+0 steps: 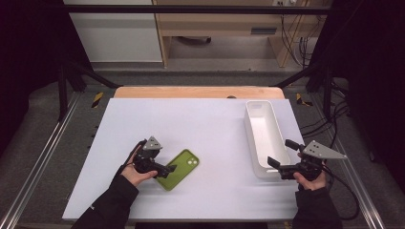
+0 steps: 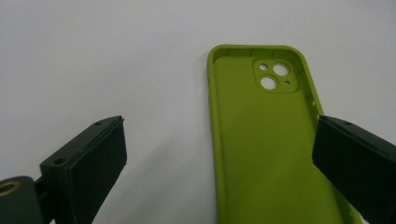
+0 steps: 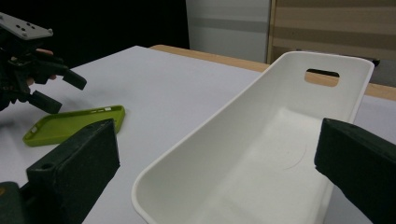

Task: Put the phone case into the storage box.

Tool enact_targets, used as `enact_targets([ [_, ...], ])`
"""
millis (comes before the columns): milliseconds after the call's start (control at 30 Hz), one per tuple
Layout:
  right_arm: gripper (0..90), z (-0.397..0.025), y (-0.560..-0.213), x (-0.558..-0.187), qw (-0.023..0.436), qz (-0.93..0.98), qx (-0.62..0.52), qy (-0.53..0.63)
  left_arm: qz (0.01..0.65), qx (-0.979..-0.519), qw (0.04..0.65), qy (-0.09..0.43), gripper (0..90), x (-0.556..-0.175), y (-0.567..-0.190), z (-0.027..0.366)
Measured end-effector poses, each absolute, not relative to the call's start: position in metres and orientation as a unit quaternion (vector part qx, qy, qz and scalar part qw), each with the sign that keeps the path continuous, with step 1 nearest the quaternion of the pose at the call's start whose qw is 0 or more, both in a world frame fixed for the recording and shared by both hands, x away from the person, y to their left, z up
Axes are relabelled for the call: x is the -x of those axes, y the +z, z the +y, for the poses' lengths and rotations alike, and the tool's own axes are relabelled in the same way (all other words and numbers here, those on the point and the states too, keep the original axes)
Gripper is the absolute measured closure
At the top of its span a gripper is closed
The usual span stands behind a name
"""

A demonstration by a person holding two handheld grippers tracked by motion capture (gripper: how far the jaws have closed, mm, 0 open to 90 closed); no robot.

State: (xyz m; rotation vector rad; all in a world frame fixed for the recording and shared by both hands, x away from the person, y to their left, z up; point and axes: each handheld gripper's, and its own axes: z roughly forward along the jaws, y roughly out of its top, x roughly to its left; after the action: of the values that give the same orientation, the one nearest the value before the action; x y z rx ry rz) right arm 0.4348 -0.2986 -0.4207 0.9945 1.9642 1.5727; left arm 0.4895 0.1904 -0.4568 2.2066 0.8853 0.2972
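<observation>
Left tongs (image 1: 171, 168) gape at green case (image 1: 179, 169) edge; right tongs (image 1: 281, 156) gape, empty

A lime-green phone case (image 1: 178, 169) lies flat, hollow side up, well left of the white bin (image 1: 265, 138), its camera cutout toward the bin.

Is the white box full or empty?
Empty. The white box shows only its bare white floor and walls in the right gripper view; the green phone case lies outside on the table.
</observation>
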Motion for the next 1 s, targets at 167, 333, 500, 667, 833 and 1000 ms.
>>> enact_targets([
  [167, 0.5, -0.2985, -0.4208, -0.4349, 0.216, 0.709, -0.359, 0.567, 0.349, -0.859, 0.358, 0.113, 5.3, -0.4902, -0.4595, 0.1901],
  [333, 0.5, -0.2987, -0.4208, -0.4350, 0.217, 0.709, -0.359, 0.566, 0.354, -0.860, 0.348, 0.115, 9.9, -0.4906, -0.4618, 0.1892],
  [500, 0.5, -0.2984, -0.4209, -0.4350, 0.217, 0.709, -0.360, 0.566, 0.358, -0.860, 0.344, 0.119, 14.8, -0.4907, -0.4627, 0.1886],
  [667, 0.5, -0.2987, -0.4210, -0.4353, 0.218, 0.709, -0.360, 0.566, 0.359, -0.861, 0.341, 0.113, 26.2, -0.4908, -0.4634, 0.1874],
  [833, 0.5, -0.2987, -0.4210, -0.4354, 0.218, 0.709, -0.359, 0.566, 0.364, -0.859, 0.342, 0.113, 36.7, -0.4903, -0.4616, 0.1884],
  [1000, 0.5, -0.2989, -0.4210, -0.4355, 0.218, 0.709, -0.359, 0.566, 0.366, -0.861, 0.332, 0.118, 44.6, -0.4888, -0.4613, 0.1875],
])
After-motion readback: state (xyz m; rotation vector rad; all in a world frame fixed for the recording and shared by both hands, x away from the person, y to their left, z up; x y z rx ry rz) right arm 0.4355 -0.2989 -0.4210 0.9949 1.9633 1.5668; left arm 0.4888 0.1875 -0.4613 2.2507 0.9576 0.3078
